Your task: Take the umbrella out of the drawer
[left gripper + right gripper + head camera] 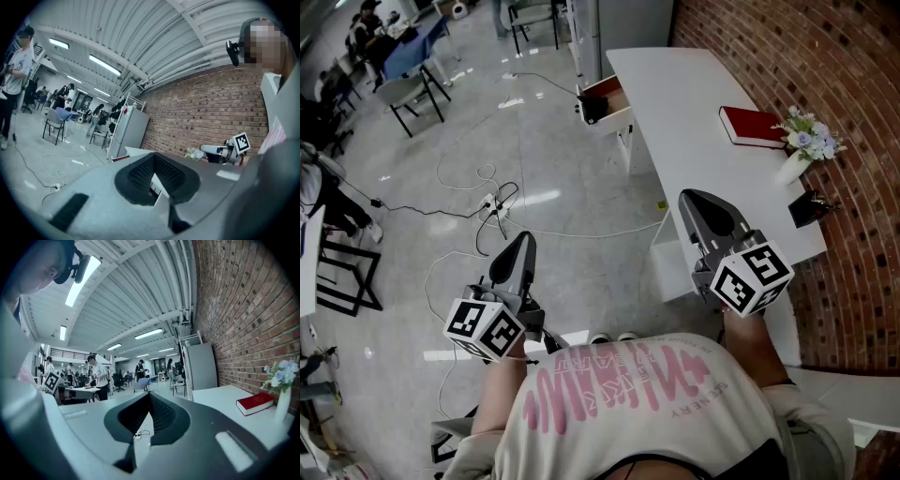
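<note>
Brick wall [787, 56] flanks a white desk [694, 103] at 2 o'clock. At 12 o'clock its drawer [611, 97] hangs open, with what may be the umbrella [592, 109] dark inside. Left gripper [522, 240] at 8 o'clock and right gripper [694, 199] at 4 o'clock both have their jaws together, empty.

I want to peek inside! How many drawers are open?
1: the open drawer sticks out at the white table's far end. Others may be hidden under the tabletop.
</note>
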A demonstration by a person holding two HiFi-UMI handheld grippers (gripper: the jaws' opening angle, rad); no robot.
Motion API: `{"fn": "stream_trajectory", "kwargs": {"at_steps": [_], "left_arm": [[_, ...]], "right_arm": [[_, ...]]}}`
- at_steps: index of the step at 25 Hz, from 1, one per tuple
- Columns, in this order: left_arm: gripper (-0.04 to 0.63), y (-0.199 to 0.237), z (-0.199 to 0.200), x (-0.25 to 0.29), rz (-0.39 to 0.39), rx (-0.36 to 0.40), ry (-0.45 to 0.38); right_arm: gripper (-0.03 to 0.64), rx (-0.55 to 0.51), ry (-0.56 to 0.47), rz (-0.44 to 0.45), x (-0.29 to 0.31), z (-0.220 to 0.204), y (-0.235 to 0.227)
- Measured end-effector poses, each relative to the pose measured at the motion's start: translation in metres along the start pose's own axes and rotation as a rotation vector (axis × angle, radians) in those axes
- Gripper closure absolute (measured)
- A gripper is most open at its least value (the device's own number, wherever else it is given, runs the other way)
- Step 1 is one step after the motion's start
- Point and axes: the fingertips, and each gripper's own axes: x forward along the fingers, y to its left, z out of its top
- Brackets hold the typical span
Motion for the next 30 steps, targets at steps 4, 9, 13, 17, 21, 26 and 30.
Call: {"fn": "stream_trajectory", "kwargs": {"at_steps": [4,9,13,17,21,26,30], "left_arm": [[0.589,0.009,0.003,-0.005,0.008,0.018,0.005],[0.589,0.021,0.008,-0.009,0.007,0.014,0.003],[0.589,0.034,0.014,-0.018,0.009,-0.014,-0.01],[0.589,0.051,0.016,-0.025,0.005,-0.025,-0.008],[0.589,0.066,0.023,-0.032,0.004,-0.03,-0.029],[0.591,0.085,0.026,-0.039,0.024,-0.048,-0.075],[0.591,0.099,0.021,-0.024,0.032,-0.059,-0.052]], "right_arm": [[0.606,0.017,-0.008,0.002,0.006,0.001,0.007],[0.606,0.024,-0.013,-0.003,0.015,0.002,0.012],[0.606,0.046,-0.034,0.006,0.023,0.004,0.022],[0.606,0.119,-0.065,0.043,0.041,0.005,0.034],[0.605,0.167,-0.05,0.05,0.059,-0.008,0.049],[0.605,0.212,-0.022,0.1,0.074,-0.024,0.065],[0.606,0.191,0.004,0.081,0.094,-0.027,0.05]]}}
